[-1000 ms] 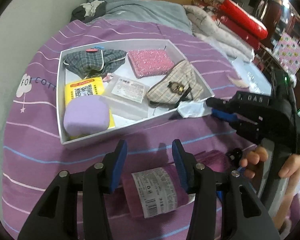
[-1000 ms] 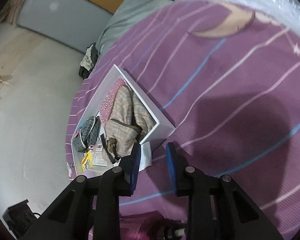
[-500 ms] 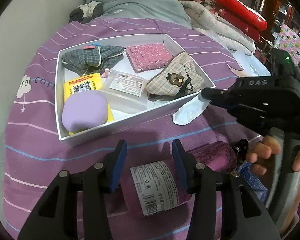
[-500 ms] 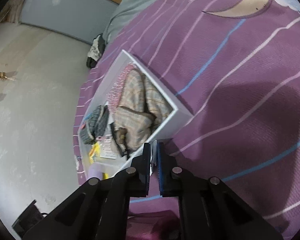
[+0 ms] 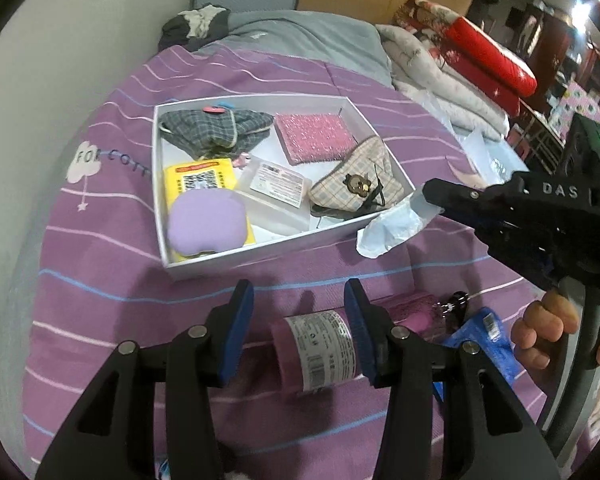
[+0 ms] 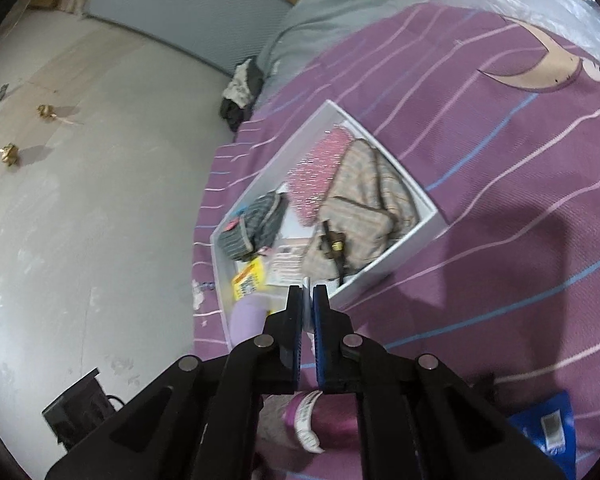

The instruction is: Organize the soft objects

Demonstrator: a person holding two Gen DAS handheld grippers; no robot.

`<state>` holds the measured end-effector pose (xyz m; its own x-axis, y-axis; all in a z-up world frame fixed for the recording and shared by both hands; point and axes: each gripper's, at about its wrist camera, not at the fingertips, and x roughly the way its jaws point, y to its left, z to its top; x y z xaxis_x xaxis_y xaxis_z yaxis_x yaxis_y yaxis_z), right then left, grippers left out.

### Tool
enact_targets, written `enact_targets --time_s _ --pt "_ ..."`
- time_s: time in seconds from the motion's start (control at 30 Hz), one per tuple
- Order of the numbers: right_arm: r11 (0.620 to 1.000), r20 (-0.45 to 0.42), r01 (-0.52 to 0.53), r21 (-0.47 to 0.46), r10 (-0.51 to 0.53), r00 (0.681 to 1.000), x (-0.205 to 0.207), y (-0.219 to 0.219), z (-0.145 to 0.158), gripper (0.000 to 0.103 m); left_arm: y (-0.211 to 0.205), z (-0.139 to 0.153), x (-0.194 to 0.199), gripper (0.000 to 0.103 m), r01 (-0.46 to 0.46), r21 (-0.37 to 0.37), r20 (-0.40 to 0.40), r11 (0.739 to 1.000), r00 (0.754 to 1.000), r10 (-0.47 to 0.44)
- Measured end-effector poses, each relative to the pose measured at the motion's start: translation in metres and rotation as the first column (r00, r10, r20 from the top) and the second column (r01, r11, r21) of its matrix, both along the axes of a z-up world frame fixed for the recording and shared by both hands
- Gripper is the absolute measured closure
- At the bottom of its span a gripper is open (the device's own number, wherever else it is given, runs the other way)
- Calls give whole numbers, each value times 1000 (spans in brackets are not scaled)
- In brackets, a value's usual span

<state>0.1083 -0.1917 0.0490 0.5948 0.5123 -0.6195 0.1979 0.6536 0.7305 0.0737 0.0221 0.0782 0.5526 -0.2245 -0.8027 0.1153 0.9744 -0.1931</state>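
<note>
A white box (image 5: 260, 250) on the purple bed holds a lilac pad (image 5: 206, 222), a yellow pack (image 5: 198, 176), a plaid pouch (image 5: 216, 128), a pink glitter pad (image 5: 314, 136) and a beige checked purse (image 5: 358, 180). My right gripper (image 5: 430, 196) is shut on a pale blue-white soft packet (image 5: 392, 226) and holds it at the box's near right corner; in the right wrist view the packet (image 6: 307, 300) shows only as a thin edge between the pads. My left gripper (image 5: 298, 328) is open above a magenta rolled item with a white label (image 5: 320, 350).
A blue packet (image 5: 484, 340) and a small black clip (image 5: 458, 302) lie right of the magenta roll. Folded quilts and a red blanket (image 5: 480, 60) are piled at the far right. A grey wall (image 5: 60, 60) borders the bed on the left.
My right gripper closed on the pale packet and lifted it off the bed to the box's corner. The left gripper stayed open over the magenta roll, pulling back slightly.
</note>
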Motion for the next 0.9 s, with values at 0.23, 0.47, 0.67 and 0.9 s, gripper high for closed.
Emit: enact_targets --time_s 0.23,0.47,0.67,0.9 --pt "998 30 -55 7 55 998 -8 14 21 99 13 11 -12 55 -59 32 -14 998 998 59" --pt "993 52 -112 -24 113 992 -18 33 43 99 20 14 -26 55 -83 87 -94 993 991 91" --pt "984 72 -160 -76 165 984 -30 47 64 99 42 17 -41 55 -62 40 -187 997 980 69" --pt "978 68 -167 -128 176 982 -39 55 76 99 74 10 -54 55 -38 -105 -319 994 948 2"
